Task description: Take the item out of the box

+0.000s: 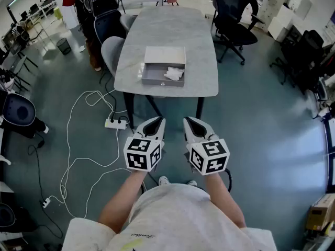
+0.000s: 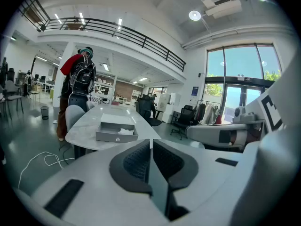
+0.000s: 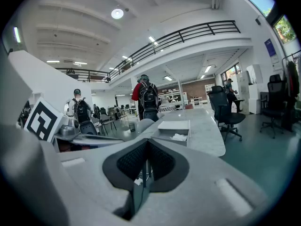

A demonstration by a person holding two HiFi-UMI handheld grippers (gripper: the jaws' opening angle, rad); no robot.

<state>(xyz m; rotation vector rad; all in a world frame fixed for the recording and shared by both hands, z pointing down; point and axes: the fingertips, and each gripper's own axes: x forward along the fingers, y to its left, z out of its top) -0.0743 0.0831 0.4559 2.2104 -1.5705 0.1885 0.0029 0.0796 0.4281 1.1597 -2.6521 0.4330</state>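
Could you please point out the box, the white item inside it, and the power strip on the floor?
box [image 1: 162, 80]: head view, on its front wall.
white item [image 1: 174, 73]: head view, on its crumpled middle.
power strip [image 1: 116, 123]: head view, on its middle.

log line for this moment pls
stage: pre-reach | left gripper: shut, empty | right gripper: shut, empty | box: open on table, white crumpled item inside, untouched
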